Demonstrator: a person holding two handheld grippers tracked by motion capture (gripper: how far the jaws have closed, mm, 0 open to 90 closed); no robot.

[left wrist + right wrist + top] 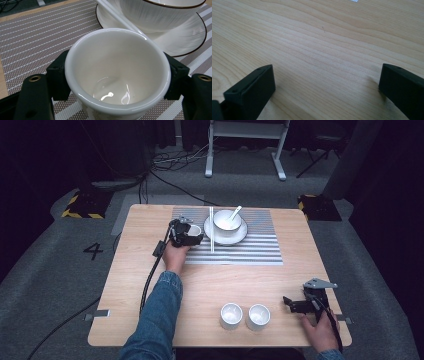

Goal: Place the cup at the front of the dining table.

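White cup sits squeezed between the left gripper's black jaws, low over the striped mat beside the bowl's plate, likely to be set down there; right gripper rests wide open, holding nothing, on the wooden table.

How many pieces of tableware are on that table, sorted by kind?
Small white cups: 3, one held in the left gripper's fingers (cup) and two near the table's front edge
Bowl: 1
Plate: 1
Spoon: 1
Chopsticks: 1 pair
Striped placemat: 1
Total: 8
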